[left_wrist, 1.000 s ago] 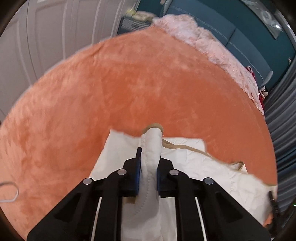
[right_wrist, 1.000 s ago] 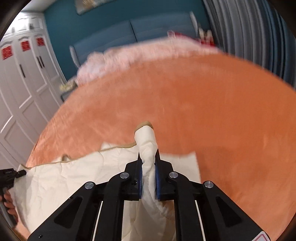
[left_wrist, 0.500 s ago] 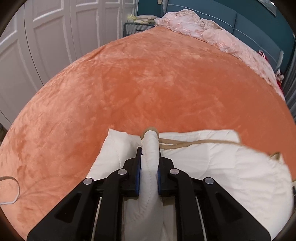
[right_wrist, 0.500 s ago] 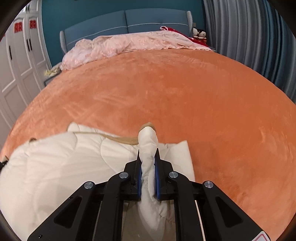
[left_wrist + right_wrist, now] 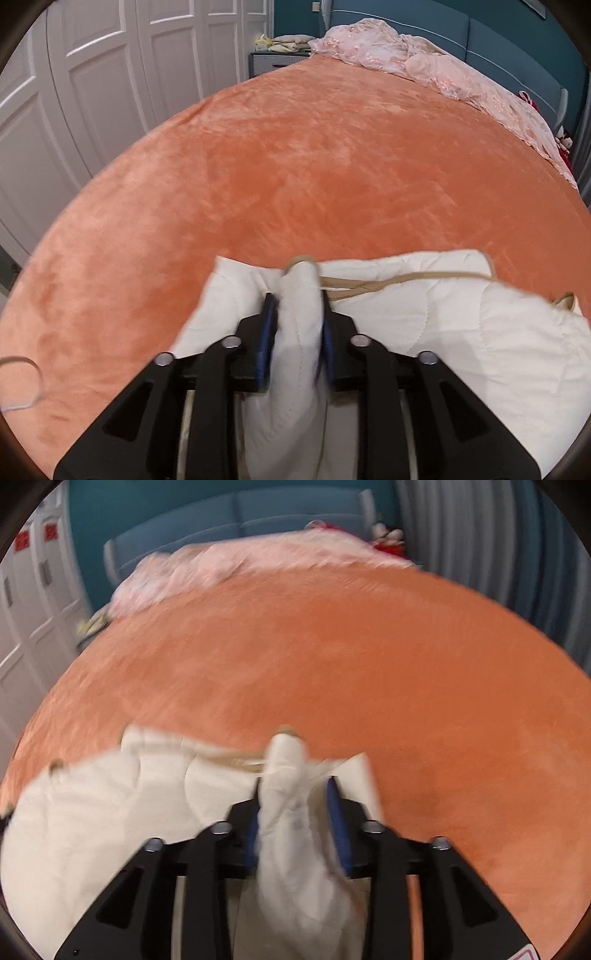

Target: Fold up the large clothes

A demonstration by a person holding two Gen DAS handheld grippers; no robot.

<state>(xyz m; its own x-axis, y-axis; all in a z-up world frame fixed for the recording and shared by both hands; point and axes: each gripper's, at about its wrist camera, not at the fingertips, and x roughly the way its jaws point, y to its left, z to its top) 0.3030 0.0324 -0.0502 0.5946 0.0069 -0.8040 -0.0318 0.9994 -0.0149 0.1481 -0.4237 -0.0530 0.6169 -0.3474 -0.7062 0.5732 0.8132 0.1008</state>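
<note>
A cream quilted garment with tan trim (image 5: pixel 461 332) lies folded on the orange bedspread (image 5: pixel 314 166). In the left wrist view my left gripper (image 5: pixel 297 306) has its jaws spread a little around a bunched corner of the garment that still stands between the blue pads. In the right wrist view my right gripper (image 5: pixel 293 794) likewise has its jaws parted around the other bunched corner of the garment (image 5: pixel 110 812), with a gap on the right side. Both views are motion-blurred.
A pink lace cover (image 5: pixel 424 70) lies along the head of the bed by the blue headboard (image 5: pixel 240 520). White wardrobe doors (image 5: pixel 92 74) stand to the left, grey curtains (image 5: pixel 498 546) to the right. A white cable loop (image 5: pixel 22 384) lies at the left.
Both grippers have lowered the garment's edge onto the lower layer on the bed. Their jaws, tightly shut on the cloth earlier, have now spread apart.
</note>
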